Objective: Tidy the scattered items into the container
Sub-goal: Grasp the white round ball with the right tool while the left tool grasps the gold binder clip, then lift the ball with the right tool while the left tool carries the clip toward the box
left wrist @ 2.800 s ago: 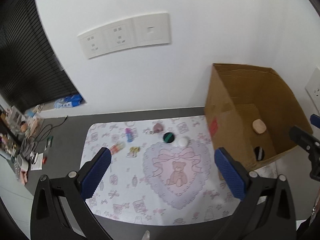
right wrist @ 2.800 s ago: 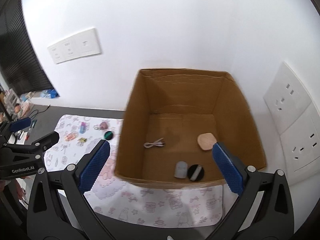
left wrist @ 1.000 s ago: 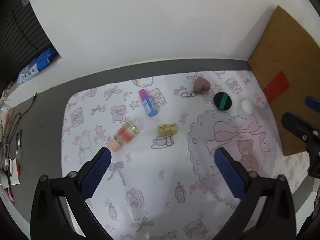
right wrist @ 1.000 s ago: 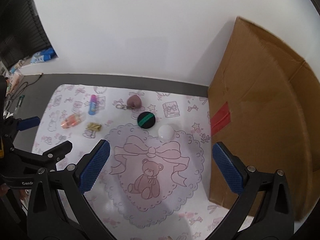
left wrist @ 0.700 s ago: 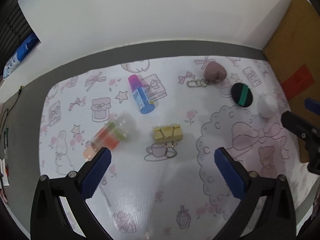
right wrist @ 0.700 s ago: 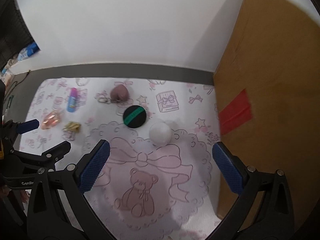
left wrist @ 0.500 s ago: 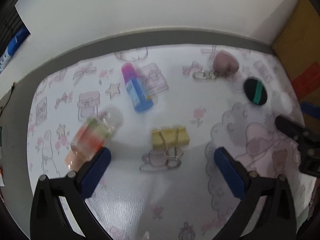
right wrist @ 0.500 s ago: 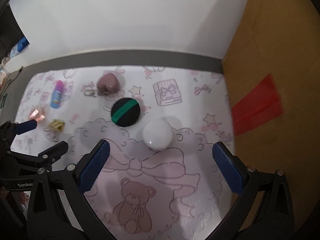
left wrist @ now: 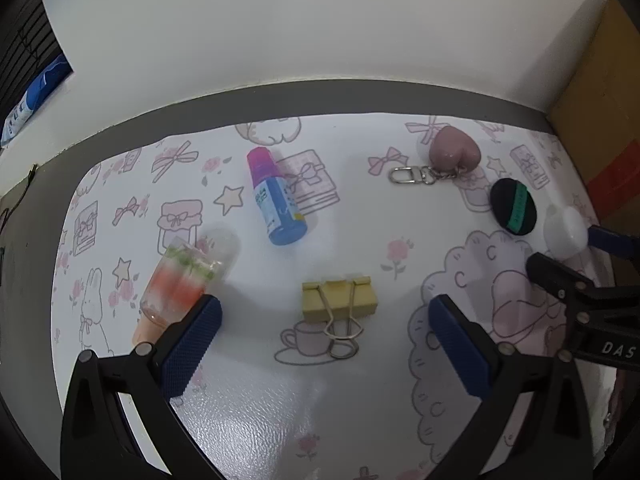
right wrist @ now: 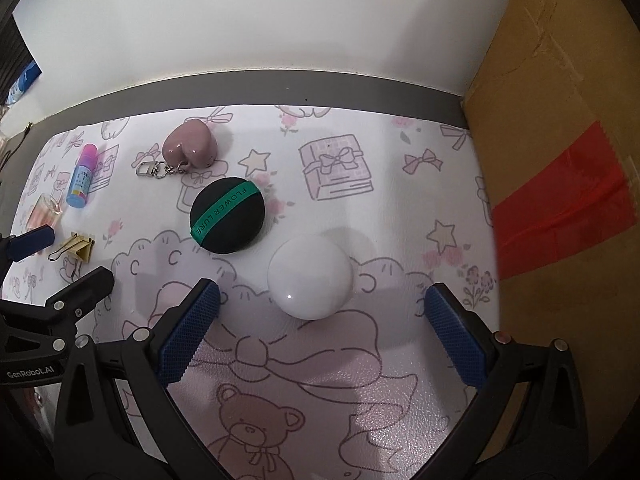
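A yellow binder clip (left wrist: pixel 339 298) lies on the patterned mat (left wrist: pixel 248 408), just ahead of my open left gripper (left wrist: pixel 326 322). A clear pink-orange bottle (left wrist: pixel 188 276) touches the left fingertip. A blue bottle with a pink cap (left wrist: pixel 276 200), a pink heart keychain (left wrist: pixel 454 154) and a black puff with a green band (left wrist: pixel 513 211) lie farther off. My open right gripper (right wrist: pixel 320 308) hovers low over a white dome-shaped lid (right wrist: pixel 310 278), which sits between its fingers. The black puff (right wrist: pixel 227 216) lies just beyond the lid. The cardboard box (right wrist: pixel 568 128) stands at the right.
A white wall rises behind a grey strip (left wrist: pixel 320 92) of table at the mat's far edge. The box's side bears red tape (right wrist: pixel 568 200). The other gripper shows at each view's edge. A blue packet (left wrist: pixel 36 88) lies far left.
Both grippers have swung away from the box and come down close to the mat. The left now hangs over the binder clip, the right over the white lid. Both stay open.
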